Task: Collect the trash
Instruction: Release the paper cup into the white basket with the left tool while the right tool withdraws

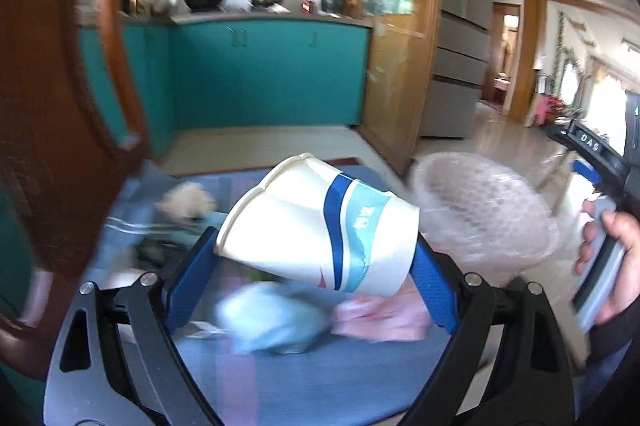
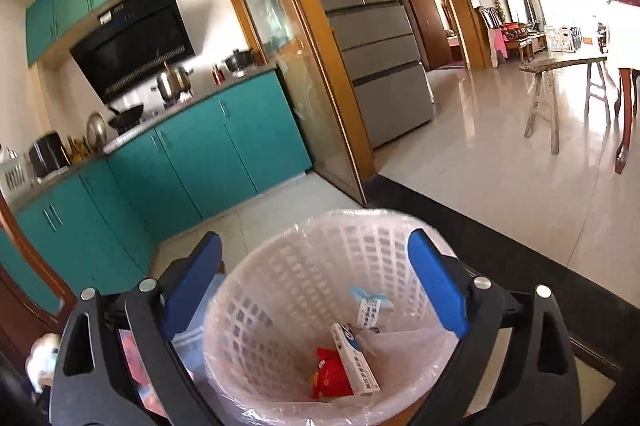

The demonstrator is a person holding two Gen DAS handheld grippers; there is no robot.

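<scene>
My left gripper (image 1: 316, 246) is shut on a white paper cup (image 1: 320, 226) with blue stripes, held sideways above a blue cloth-covered surface (image 1: 304, 378). To its right is the white lattice trash basket (image 1: 484, 218) with a clear liner, blurred. My right gripper (image 2: 316, 274) is shut on the basket (image 2: 280, 306), its blue fingers (image 2: 436, 286) clamped on the rim. Inside the basket lie a red wrapper (image 2: 328, 374), a small white box (image 2: 356, 362) and a paper tag (image 2: 370, 310).
Blurred tissue and paper scraps (image 1: 276, 318) lie on the cloth under the cup. A dark wooden chair back (image 1: 52, 105) stands at left. Teal kitchen cabinets (image 2: 200, 153), a grey fridge (image 2: 372, 25) and a wooden stool (image 2: 564, 85) are beyond.
</scene>
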